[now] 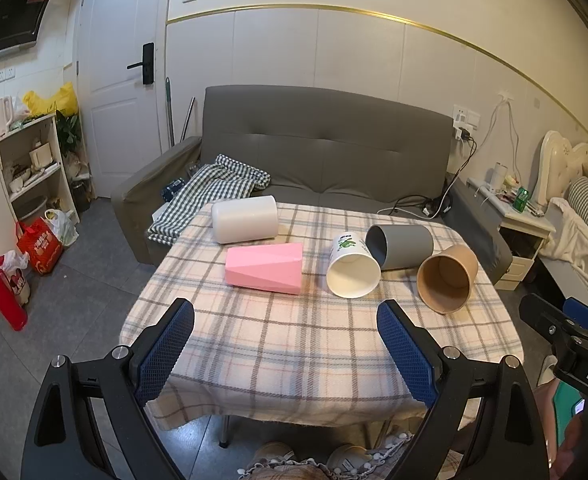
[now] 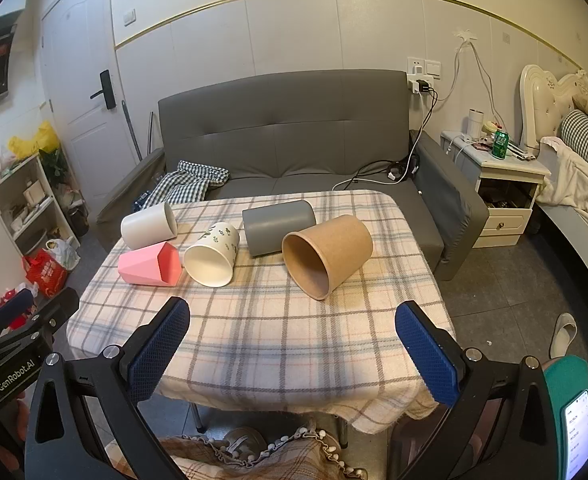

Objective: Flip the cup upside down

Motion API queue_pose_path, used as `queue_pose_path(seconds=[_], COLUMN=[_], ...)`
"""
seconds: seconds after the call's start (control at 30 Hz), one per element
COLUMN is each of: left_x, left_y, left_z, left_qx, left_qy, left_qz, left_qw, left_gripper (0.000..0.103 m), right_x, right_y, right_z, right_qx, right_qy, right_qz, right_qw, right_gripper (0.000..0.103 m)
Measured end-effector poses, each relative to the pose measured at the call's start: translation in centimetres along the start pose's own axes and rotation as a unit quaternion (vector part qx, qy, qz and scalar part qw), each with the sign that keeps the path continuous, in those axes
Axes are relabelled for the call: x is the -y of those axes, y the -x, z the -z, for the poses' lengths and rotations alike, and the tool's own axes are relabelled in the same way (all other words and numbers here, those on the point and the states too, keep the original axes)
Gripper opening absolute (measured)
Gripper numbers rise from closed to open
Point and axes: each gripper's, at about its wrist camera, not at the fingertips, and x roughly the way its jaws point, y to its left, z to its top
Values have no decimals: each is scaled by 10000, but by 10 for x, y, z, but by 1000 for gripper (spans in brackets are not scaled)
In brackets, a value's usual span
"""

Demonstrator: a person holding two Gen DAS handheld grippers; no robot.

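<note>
Plaid-clothed table, five cups (all sideways)

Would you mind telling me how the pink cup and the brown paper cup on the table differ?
The pink cup has flat, angular facets, while the brown paper cup is smooth and round. The pink cup lies toward the left side of the table beside the plain white cup; the brown one lies toward the right, by the grey cup. The brown cup's mouth looks wider. Both lie on their sides, and neither is held.
</note>
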Motion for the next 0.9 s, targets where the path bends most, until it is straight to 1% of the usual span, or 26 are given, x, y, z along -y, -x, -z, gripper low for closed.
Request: queue_pose_path(seconds=[0.3, 0.43, 0.63, 0.9], left_x=[-1, -3, -3, -1], left_y=[-1, 1, 6, 9], left_z=[2, 1, -12, -16], left_qx=[-11, -22, -30, -28], left_qy=[0, 27, 47, 30], left_qz=[-16, -29, -51, -42], left_qw=[10000, 10000, 10000, 10000], left_gripper=[95, 95, 95, 95], right_x=[-1, -3, -3, -4], right_y=[-1, -3, 0, 7], right_z=[0, -1, -2, -7], right_qx=[-28, -106, -75, -136], right_qy=[7, -39, -41, -22], right_qz=[-13, -2, -2, -4], right_qw=[10000, 9999, 10000, 9999], right_gripper=[103, 103, 103, 103])
